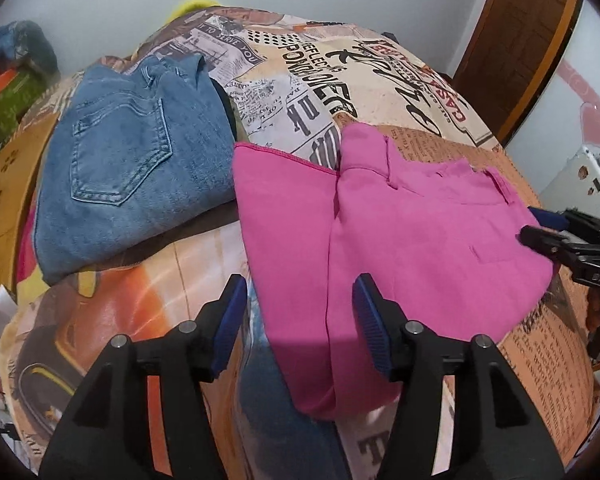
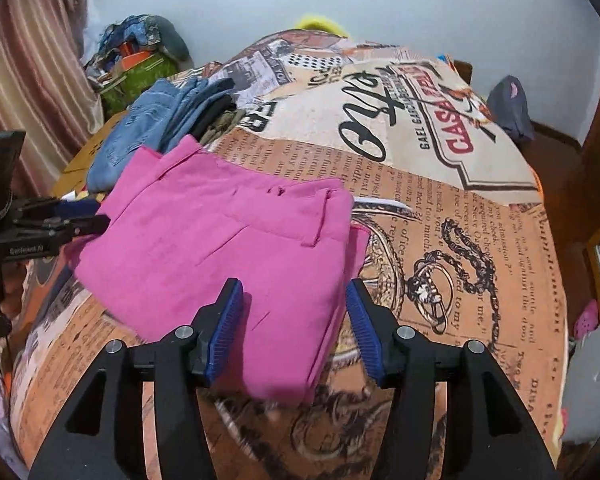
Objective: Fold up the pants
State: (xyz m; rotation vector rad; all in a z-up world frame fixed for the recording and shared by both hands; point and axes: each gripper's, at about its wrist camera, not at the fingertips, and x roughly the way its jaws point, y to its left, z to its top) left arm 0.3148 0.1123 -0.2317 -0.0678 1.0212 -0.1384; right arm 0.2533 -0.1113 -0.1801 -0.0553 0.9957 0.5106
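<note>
The pink pants (image 1: 400, 232) lie folded on the printed bedspread (image 1: 340, 80), waistband toward the far side. They also show in the right wrist view (image 2: 220, 248). My left gripper (image 1: 300, 324) is open and empty, hovering just above the near edge of the pants. My right gripper (image 2: 294, 324) is open and empty above the pants' other edge. The right gripper shows at the right edge of the left wrist view (image 1: 540, 240). The left gripper shows at the left of the right wrist view (image 2: 88, 220).
Folded blue jeans (image 1: 132, 176) lie on the bed left of the pink pants, also in the right wrist view (image 2: 160, 120). A pile of clutter (image 2: 136, 64) sits by the wall. A wooden door (image 1: 520, 48) stands at the right.
</note>
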